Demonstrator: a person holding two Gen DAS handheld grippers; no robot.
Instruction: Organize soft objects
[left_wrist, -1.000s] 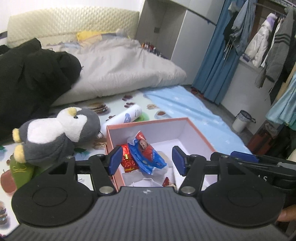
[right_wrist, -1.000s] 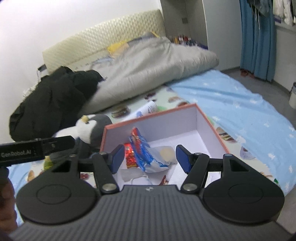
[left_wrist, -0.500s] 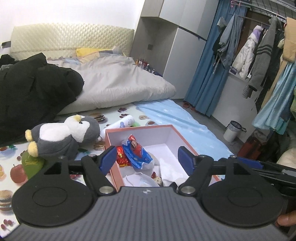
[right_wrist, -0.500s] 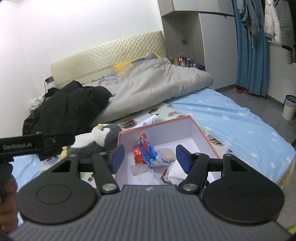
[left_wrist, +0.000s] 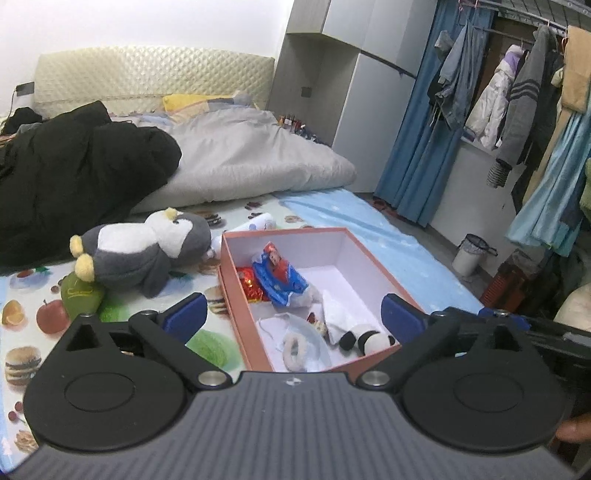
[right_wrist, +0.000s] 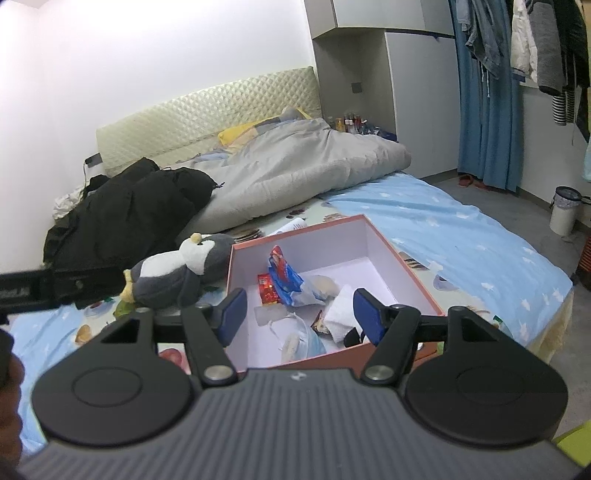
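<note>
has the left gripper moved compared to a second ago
Yes. The left gripper has pulled back from the pink box, which now looks smaller and shows its near end. Its jaws are opening, nothing between them.

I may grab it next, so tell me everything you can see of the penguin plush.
The penguin plush looks like soft fleece: dark grey body, white belly and face, a small yellow tuft on the head, yellow feet. It lies on its side on the fruit-print mat, head toward the pink box and just left of it, feet pointing away. Its lower body rests partly on a green item. Neither gripper touches it.
</note>
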